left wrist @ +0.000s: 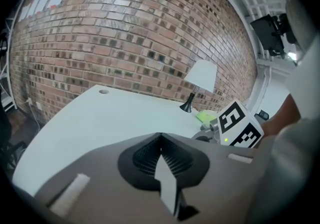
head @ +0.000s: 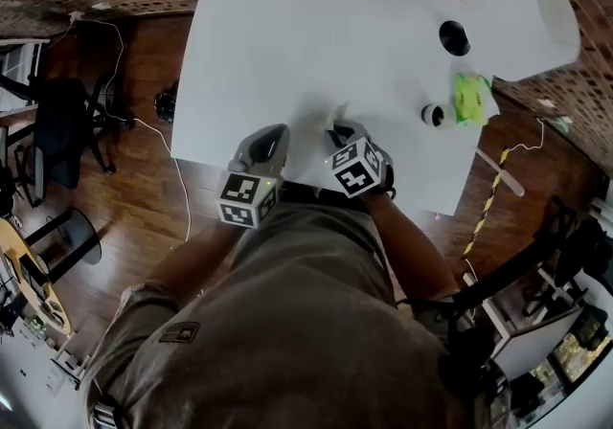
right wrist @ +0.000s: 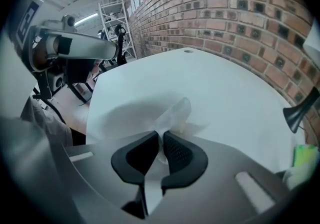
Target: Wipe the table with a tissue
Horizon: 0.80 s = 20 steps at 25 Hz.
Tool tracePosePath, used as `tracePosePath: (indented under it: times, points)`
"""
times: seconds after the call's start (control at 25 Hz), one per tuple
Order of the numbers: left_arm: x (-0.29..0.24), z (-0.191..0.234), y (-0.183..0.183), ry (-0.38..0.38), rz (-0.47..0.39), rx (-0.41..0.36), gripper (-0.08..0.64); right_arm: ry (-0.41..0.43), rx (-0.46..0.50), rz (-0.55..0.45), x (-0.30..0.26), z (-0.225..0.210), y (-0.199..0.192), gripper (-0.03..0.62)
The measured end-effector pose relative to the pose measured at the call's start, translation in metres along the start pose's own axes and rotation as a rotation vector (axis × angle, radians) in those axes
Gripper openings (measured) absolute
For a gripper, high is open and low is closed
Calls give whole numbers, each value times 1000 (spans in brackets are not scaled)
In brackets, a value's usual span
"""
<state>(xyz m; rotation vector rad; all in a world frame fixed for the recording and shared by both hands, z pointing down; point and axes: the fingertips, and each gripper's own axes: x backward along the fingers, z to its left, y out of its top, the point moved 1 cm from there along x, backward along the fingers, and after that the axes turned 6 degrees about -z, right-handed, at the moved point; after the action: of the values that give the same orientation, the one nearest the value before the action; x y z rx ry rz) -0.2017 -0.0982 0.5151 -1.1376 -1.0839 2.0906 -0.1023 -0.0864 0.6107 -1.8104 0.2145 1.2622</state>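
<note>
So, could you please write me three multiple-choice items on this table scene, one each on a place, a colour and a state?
1. Where is the tissue?
A) between the fingers of the right gripper
B) between the fingers of the left gripper
C) lying loose, away from both

2. What colour is the lamp shade?
A) black
B) white
C) green

3. How do the left gripper's fingers stand?
A) shut on the tissue
B) wide apart
C) shut, nothing between them

Answers:
1 A, since the right gripper view shows the tissue pinched between its fingers.
2 B, since the shade is white in the head view.
3 C, since the left gripper view shows its fingers meeting with nothing between them.
</note>
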Motion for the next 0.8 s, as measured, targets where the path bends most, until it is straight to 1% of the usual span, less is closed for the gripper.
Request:
tracePosePath:
  times: [0.16,0.32,0.52,0.68,0.8]
  points:
    - [-5,-11,-2,-35,2,-11,2,-39,-40,15,16,-9,-23,43]
    - [-11,-25,-8,-76,22,-25,2,-96,-102,29,35,-24,-50,43]
    - [-19,-41,-6,-118,12,-39,2,-155,-167,54,58,-36,-83,43]
    - [-19,-49,-9,-140,18,-54,2,-165,-182,58,64,-31,-93,43]
    - [-19,-52,-10,-143,15,-64,2,-171,-182,54,64,-31,-94,43]
